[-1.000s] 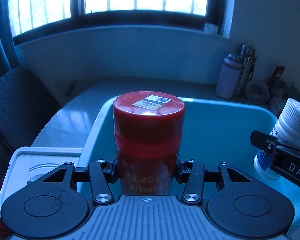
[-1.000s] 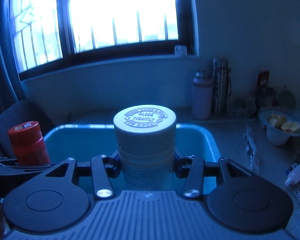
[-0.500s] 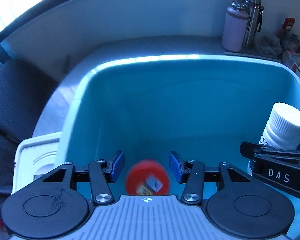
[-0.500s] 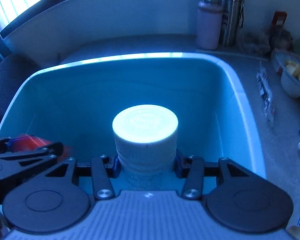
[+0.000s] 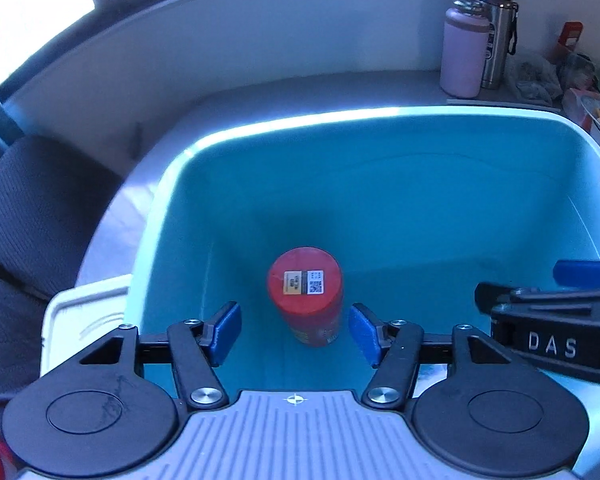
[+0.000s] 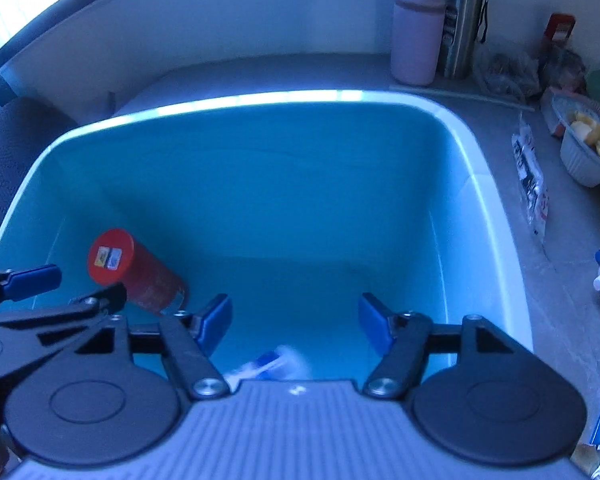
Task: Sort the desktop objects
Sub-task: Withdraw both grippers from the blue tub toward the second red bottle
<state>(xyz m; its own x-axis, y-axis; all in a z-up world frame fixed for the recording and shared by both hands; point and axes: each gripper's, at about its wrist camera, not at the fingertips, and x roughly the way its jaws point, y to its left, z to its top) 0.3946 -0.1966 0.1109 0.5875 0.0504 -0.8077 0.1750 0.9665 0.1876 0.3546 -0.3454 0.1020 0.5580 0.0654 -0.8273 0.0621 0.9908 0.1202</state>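
Red vitamin bottle [image 5: 305, 294] lies loose in the teal bin [image 5: 380, 168] below my left gripper [image 5: 296, 330], both grippers' jaws having just opened, empty.

The red cylindrical vitamin bottle [image 5: 305, 294] stands inside the deep teal plastic bin [image 5: 380, 184], near its left wall. Behind the bin, on the grey table [image 6: 560, 248], a pink insulated flask [image 5: 463, 46] stands just left of a steel flask [image 5: 498, 32].
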